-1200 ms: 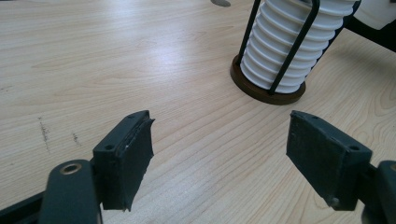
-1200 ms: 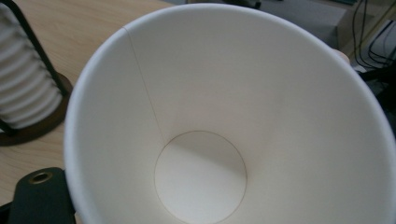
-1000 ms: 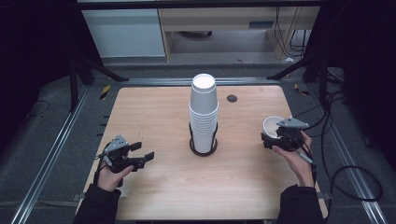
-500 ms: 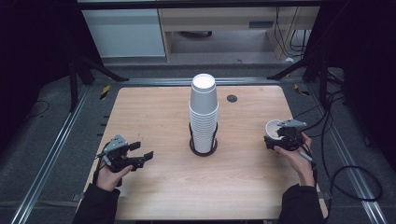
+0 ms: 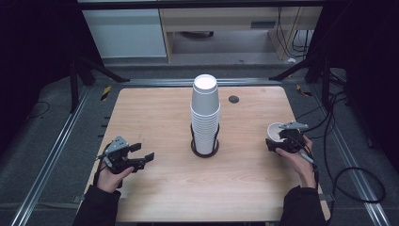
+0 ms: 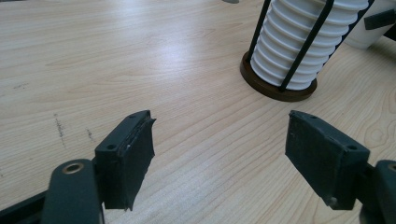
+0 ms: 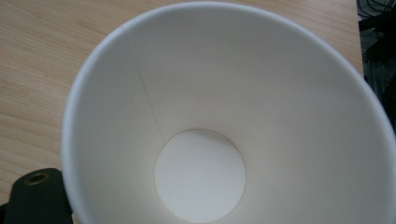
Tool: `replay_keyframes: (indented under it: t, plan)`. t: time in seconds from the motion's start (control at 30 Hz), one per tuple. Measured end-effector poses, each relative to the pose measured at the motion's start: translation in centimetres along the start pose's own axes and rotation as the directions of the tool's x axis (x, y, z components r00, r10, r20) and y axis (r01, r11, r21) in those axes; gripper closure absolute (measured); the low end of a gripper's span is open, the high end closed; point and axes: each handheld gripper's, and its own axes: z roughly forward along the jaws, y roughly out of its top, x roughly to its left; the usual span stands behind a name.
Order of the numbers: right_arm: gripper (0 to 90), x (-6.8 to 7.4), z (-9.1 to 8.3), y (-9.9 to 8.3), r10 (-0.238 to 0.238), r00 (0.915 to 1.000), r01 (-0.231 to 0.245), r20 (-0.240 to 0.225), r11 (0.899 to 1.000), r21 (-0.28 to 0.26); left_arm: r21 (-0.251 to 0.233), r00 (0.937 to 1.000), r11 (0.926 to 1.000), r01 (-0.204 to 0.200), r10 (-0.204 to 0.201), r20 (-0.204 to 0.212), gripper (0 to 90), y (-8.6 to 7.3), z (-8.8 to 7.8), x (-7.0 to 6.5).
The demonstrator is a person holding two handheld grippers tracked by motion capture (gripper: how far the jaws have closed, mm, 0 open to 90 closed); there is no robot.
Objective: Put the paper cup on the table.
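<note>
- The left gripper (image 5: 143, 159) sits near the table's front left, its jaws about half open with nothing between them, just bare wood; it points toward the stack
- The right gripper (image 5: 281, 139) is at the front right, wrapped round a single white cup (image 5: 277, 132) that stands mouth up, at or just above the table (image 5: 155, 113); the jaws look clamped on the cup's wall, though how tightly I can't tell
- From that gripper's own camera the cup (image 7: 219, 121) is empty and clean inside
- In the middle stands the stack (image 5: 205, 113) of white cups, upside down, in a dark wire holder (image 5: 204, 147), well apart from the single cup
- My read: one cup is off the stack and being set down on the right; releasing it is what's left of this step, and many cups remain in the stack if more are to be taken
- Beyond the stack, a small dark disc (image 5: 234, 99) lies near the far edge
</note>
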Motion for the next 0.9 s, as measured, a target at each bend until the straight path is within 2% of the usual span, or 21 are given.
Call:
replay_keyframes:
  t: [0.13, 0.23, 0.33, 0.43, 0.5, 0.67, 0.8, 0.9]
  plan:
    - [11.9, 0.0, 0.0, 0.0, 0.003, 1.0, -0.003, -0.001, 1.0, -0.001, 0.001, 1.0, 1.0, 0.0, 0.0, -0.001, 22.9, 0.0, 0.1, 0.0]
    - [5.8, 0.0, 0.0, 0.0, 0.011, 0.9999, -0.011, -0.01, 1.0, 0.001, 0.001, 1.0, 1.0, 0.001, -0.001, 0.001, 22.8, 0.0, 0.0, 0.0]
    - [3.8, 0.2, -0.2, 0.0, 0.01, 0.9999, -0.009, -0.003, 1.0, 0.009, -0.004, 1.0, 1.0, -0.002, 0.002, -0.004, 22.4, 0.0, -0.2, 0.1]
    - [2.1, 0.4, -0.8, -0.1, 0.016, 0.9999, -0.016, -0.005, 1.0, 0.017, -0.006, 1.0, 1.0, 0.0, 0.0, -0.009, 21.9, 0.0, -0.3, 0.2]
    - [2.5, 0.5, -1.4, -0.4, 0.027, 0.9996, -0.027, -0.004, 1.0, -0.003, -0.011, 0.9999, 0.9999, 0.007, -0.007, -0.01, 21.7, 0.0, -0.5, 0.3]
    - [1.6, 0.9, -2.6, -0.9, 0.045, 0.999, -0.045, -0.008, 0.999, -0.005, -0.018, 0.9997, 0.9998, 0.012, -0.013, -0.022, 21.2, 0.1, -0.9, 0.6]
    - [1.6, 1.5, -3.6, -1.6, 0.036, 0.9993, -0.036, -0.005, 0.999, 0.001, -0.014, 0.9994, 0.9998, 0.017, -0.017, -0.029, 21.0, -0.1, -1.0, 1.0]
    - [1.6, 1.7, -4.0, -2.1, 0.031, 0.9994, -0.031, 0.017, 0.999, 0.015, -0.01, 0.999, 0.9998, 0.02, -0.02, -0.039, 20.8, -0.2, -1.0, 1.2]
